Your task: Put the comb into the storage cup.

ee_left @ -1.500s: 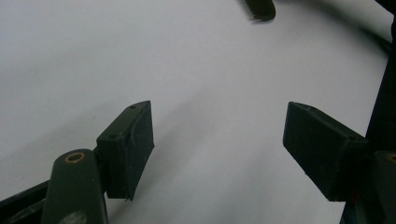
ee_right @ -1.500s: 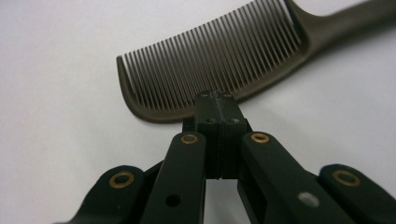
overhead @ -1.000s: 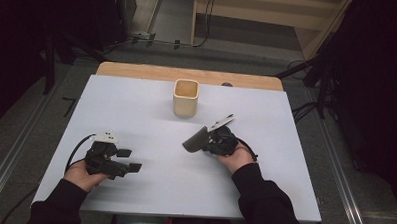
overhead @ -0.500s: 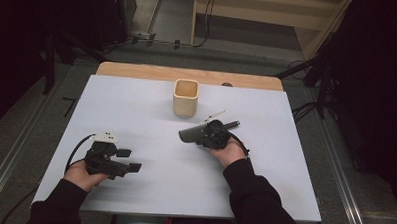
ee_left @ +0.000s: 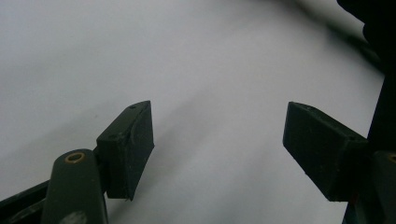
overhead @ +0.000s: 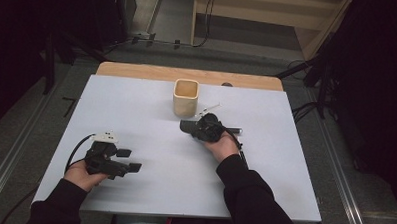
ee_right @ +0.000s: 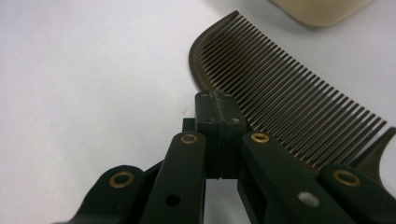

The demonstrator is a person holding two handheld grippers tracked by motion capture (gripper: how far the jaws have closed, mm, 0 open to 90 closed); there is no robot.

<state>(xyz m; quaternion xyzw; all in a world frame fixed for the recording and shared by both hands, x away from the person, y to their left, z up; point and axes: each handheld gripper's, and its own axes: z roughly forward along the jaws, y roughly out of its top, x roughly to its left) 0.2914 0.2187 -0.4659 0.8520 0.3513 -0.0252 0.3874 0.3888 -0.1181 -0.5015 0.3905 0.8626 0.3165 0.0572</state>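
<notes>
A dark fine-toothed comb (ee_right: 280, 88) lies level just over the white sheet, its spine running between my right gripper's jaws. My right gripper (ee_right: 217, 105) is shut on the comb's spine; in the high view that gripper (overhead: 190, 125) points left, just in front of a beige square cup (overhead: 186, 97). The comb's handle end (overhead: 236, 129) sticks out to the right of the hand. The cup's edge (ee_right: 322, 9) is beyond the comb's teeth. My left gripper (overhead: 129, 159) rests open at the front left, with bare sheet between its jaws (ee_left: 219, 144).
The white sheet (overhead: 136, 110) covers the table, and a strip of wooden tabletop (overhead: 138, 70) runs along its far edge. Cables and a wooden frame stand on the floor beyond. Open sheet lies between the two hands.
My right hand has moved farther from the person, toward the cup, carrying the comb and turning it more level. The left hand has stayed put.
</notes>
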